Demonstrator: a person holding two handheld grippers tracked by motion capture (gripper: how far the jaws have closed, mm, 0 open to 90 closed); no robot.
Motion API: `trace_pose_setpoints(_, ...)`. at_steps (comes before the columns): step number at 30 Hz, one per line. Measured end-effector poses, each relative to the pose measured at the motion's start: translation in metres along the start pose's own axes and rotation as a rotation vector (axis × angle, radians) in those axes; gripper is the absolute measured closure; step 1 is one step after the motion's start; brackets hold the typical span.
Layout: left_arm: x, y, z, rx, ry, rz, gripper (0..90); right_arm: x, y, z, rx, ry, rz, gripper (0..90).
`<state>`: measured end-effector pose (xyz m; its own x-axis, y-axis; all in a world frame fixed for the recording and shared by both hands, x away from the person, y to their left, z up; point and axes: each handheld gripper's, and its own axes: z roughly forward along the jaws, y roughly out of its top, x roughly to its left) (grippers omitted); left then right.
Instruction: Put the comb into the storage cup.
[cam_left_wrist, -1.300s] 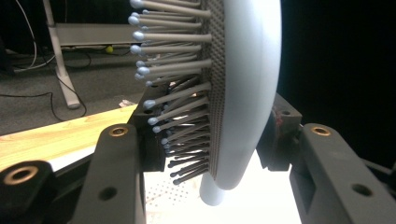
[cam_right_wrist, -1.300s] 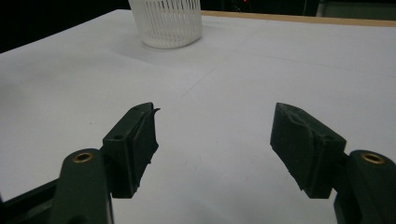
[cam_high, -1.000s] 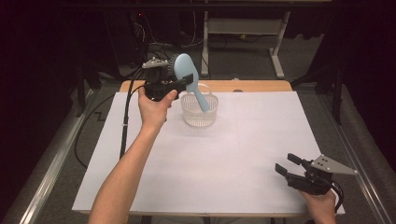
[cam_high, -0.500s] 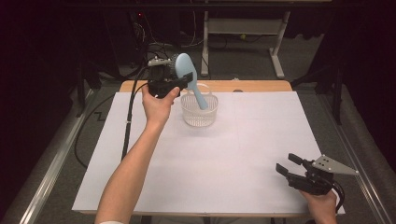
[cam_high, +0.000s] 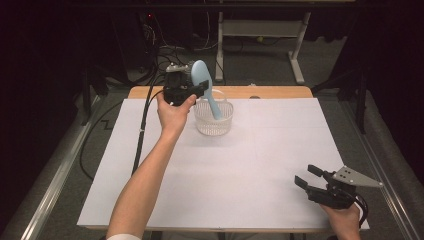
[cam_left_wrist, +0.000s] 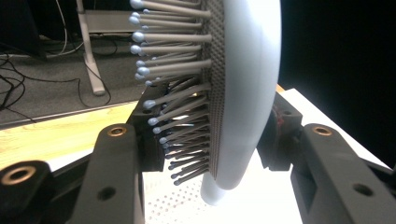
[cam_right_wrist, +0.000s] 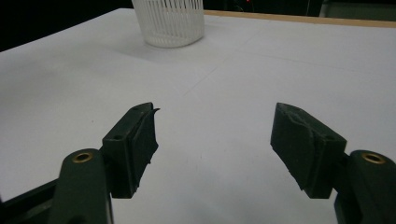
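Note:
A light blue hairbrush (cam_high: 206, 87) stands head up over a white slatted basket (cam_high: 214, 119) at the back of the table, its handle reaching down into the basket. My left gripper (cam_high: 196, 91) is shut on the brush head. In the left gripper view the brush (cam_left_wrist: 243, 93) sits between the jaws, bristles toward the left pad and smooth back against the right pad. My right gripper (cam_high: 309, 176) rests open near the table's front right corner, and the right gripper view shows its jaws (cam_right_wrist: 215, 140) apart over bare white paper, with the basket (cam_right_wrist: 169, 21) far ahead.
White paper (cam_high: 225, 170) covers the table, with a wooden strip (cam_high: 270, 92) along the far edge. A black cable (cam_high: 142, 130) trails from the left gripper off the left side. Metal rails run along both table sides. A desk frame (cam_high: 260, 35) stands behind.
My left gripper has carried the brush slightly lower toward the basket, so the handle reaches deeper into it. The right gripper has not moved.

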<state>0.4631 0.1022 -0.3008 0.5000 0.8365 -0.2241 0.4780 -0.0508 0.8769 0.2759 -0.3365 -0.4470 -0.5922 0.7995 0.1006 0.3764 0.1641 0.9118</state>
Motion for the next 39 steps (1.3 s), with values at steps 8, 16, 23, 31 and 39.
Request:
trace_pose_setpoints(8,0.0,-0.006,0.007,0.011,0.02,0.012,52.0,0.0,0.0,0.002,0.009,0.003,0.002,32.1)
trace_pose_setpoints(16,0.001,-0.01,0.012,0.027,0.027,0.019,52.0,0.0,0.0,0.002,0.009,0.002,0.001,32.1)
trace_pose_setpoints(23,-0.001,-0.013,0.016,0.029,0.03,0.027,51.9,0.001,0.0,0.002,0.009,0.005,0.004,32.0)
trace_pose_setpoints(31,0.0,-0.021,0.023,0.026,0.013,0.011,51.8,0.0,0.0,0.001,0.005,0.006,0.003,32.1)
trace_pose_setpoints(39,0.002,-0.027,0.025,0.023,0.022,0.012,51.7,0.001,0.0,0.001,0.004,0.007,0.002,32.1)
